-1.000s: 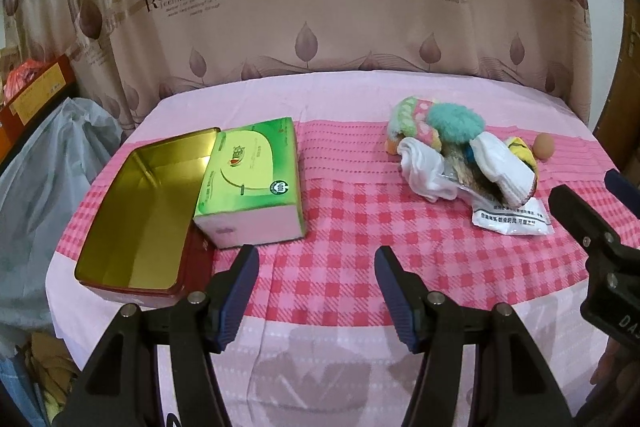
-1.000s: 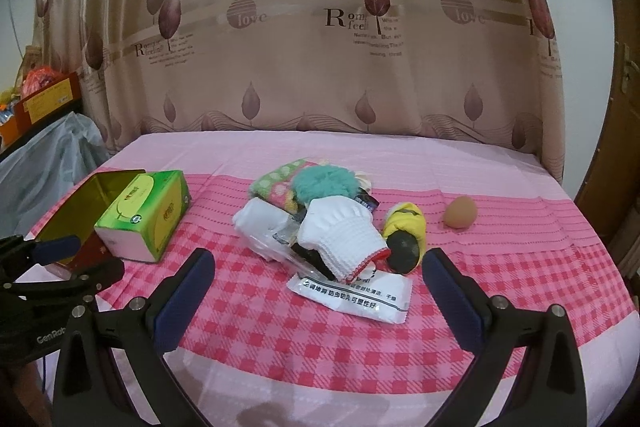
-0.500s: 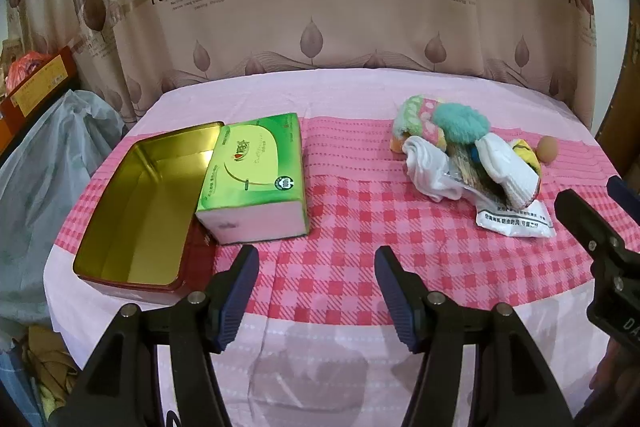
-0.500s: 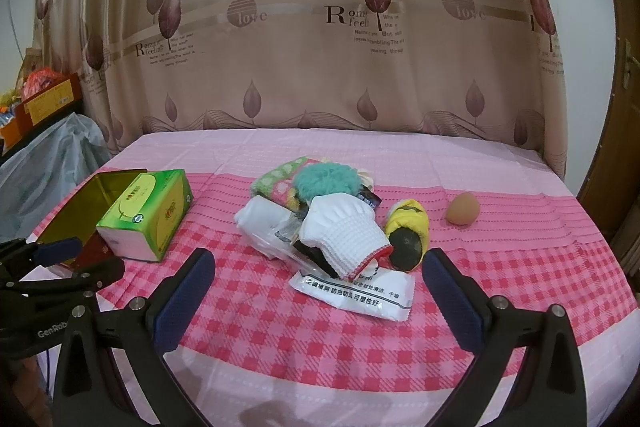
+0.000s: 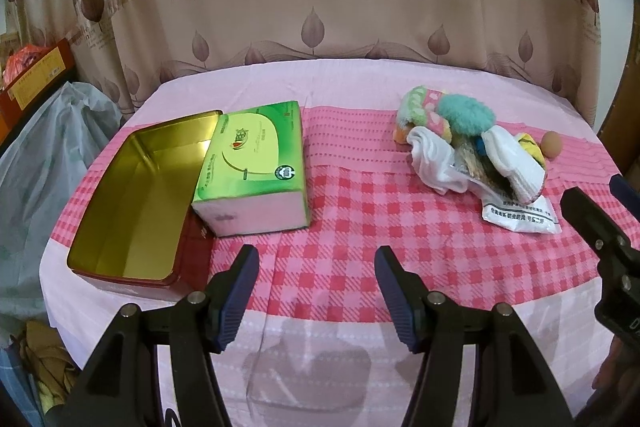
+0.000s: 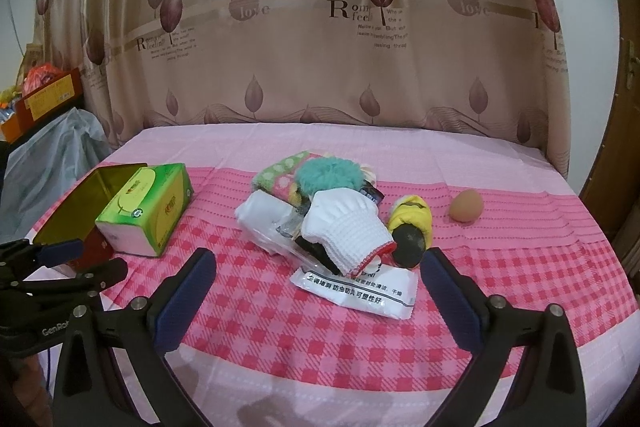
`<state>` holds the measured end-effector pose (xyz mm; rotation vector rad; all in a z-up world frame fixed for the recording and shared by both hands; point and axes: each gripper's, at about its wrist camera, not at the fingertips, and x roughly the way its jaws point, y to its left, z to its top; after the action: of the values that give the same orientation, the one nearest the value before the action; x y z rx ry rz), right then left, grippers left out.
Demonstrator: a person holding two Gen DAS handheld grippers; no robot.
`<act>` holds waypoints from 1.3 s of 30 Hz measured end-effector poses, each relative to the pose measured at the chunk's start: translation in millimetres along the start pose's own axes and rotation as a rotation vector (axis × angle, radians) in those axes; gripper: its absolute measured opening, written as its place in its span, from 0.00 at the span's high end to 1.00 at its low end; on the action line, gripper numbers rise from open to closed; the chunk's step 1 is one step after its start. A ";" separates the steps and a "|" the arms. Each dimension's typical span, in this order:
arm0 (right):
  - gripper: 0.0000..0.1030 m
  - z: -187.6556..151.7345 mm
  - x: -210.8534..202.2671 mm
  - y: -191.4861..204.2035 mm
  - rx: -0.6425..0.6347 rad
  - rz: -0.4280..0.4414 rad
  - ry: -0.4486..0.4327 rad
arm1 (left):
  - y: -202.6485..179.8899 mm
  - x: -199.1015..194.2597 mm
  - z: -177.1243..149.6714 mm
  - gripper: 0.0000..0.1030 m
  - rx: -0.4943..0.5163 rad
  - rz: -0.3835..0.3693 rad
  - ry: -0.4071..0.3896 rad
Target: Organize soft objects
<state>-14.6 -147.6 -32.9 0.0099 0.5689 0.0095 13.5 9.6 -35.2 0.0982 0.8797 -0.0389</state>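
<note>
A heap of soft things lies on the pink checked tablecloth (image 6: pixel 280 319): a white knitted glove (image 6: pixel 344 227), a teal fluffy ball (image 6: pixel 330 177), a green-and-pink dotted cloth (image 6: pixel 280 175), a white cloth (image 6: pixel 260 213), a yellow-and-black plush (image 6: pixel 412 229) and a white printed packet (image 6: pixel 360 289). The same heap (image 5: pixel 472 151) sits far right in the left wrist view. An open gold tin (image 5: pixel 136 195) rests at the left beside a green tissue box (image 5: pixel 252 163). My left gripper (image 5: pixel 314 283) hovers open above the table's near edge. My right gripper (image 6: pixel 316 287) is open wide, just short of the packet.
A tan egg-shaped object (image 6: pixel 466 205) sits right of the heap. A leaf-patterned curtain (image 6: pixel 320 47) hangs behind the table. A grey plastic bag (image 5: pixel 44 147) and an orange box (image 5: pixel 36 75) stand off the table's left side. A wooden door edge (image 6: pixel 616 155) is at right.
Both views have shifted slightly, with the table contents sitting a little farther off. Both grippers stay open and nothing on the table has moved.
</note>
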 end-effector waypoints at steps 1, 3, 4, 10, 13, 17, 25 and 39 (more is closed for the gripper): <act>0.03 -0.2 0.4 0.0 -0.001 0.001 0.001 | -0.3 0.6 -0.1 0.40 0.001 -0.001 0.002; 0.04 0.8 1.1 -0.8 0.000 0.000 0.002 | -0.3 1.1 -0.4 0.40 0.001 0.000 0.004; 0.04 0.6 1.1 -0.8 0.001 0.004 0.003 | -0.3 1.1 -0.3 0.40 0.001 -0.001 0.003; 0.04 0.4 0.7 0.9 -0.003 -0.001 0.004 | 1.0 3.2 0.6 0.40 -0.001 0.002 0.009; 0.05 0.7 0.8 -0.1 0.000 0.002 0.004 | 1.3 3.4 0.5 0.40 0.000 0.002 0.010; 0.06 1.4 0.9 -1.1 0.007 0.002 0.005 | 1.4 3.7 0.2 0.40 -0.002 0.002 0.008; 0.09 1.7 2.1 -3.7 0.014 0.002 0.013 | 2.5 8.1 0.0 0.40 -0.003 -0.001 0.014; 0.16 7.3 24.2 -25.0 0.031 -0.026 0.083 | -1.0 38.5 6.3 0.40 0.033 -0.007 0.042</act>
<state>9.8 -172.3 -40.1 0.0322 0.6523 -0.0242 42.8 8.1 -61.0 0.1274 0.9219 -0.0584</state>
